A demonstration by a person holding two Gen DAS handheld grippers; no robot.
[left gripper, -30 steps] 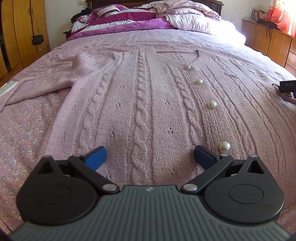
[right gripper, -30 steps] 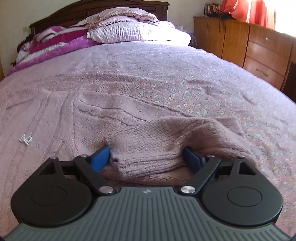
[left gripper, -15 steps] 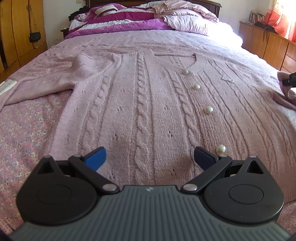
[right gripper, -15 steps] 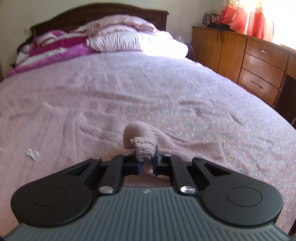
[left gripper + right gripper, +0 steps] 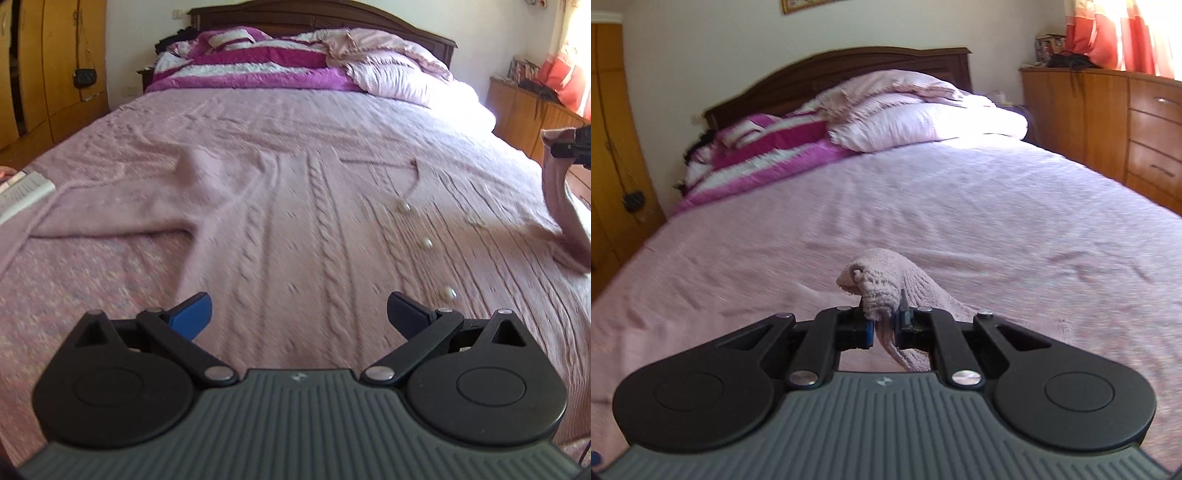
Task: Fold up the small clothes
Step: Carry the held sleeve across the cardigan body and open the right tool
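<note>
A pink cable-knit cardigan (image 5: pixel 295 229) lies spread flat on the bed (image 5: pixel 295 118), front up, its long axis running from the hem nearest the left gripper (image 5: pixel 299 314) up to the V-neck toward the headboard (image 5: pixel 321 22). A row of pearl buttons (image 5: pixel 427 242) marks the centre line, just right of the midline between that gripper's fingers.

The left gripper's fingers stand wide apart with nothing between them, hovering above the hem end of the cardigan; the knit lies straight ahead of and below them.

The right gripper (image 5: pixel 882 326) has its fingers pressed together on the cuff of the right sleeve (image 5: pixel 875 288), which bunches up above the pads and trails down and back toward the body of the cardigan. In the left wrist view this sleeve (image 5: pixel 561 206) rises off the bed at the cardigan's right edge, hanging from the right gripper (image 5: pixel 570 146), lifted clear of the bedspread.

The relation that matters: the sleeve is held out to the right of the button line, so folding it means carrying the cuff leftward across the cardigan's body. The right hand is nearer and already has it. The other sleeve (image 5: pixel 122 206) lies flat to the left of the buttons, nearer the left gripper, untouched.
</note>
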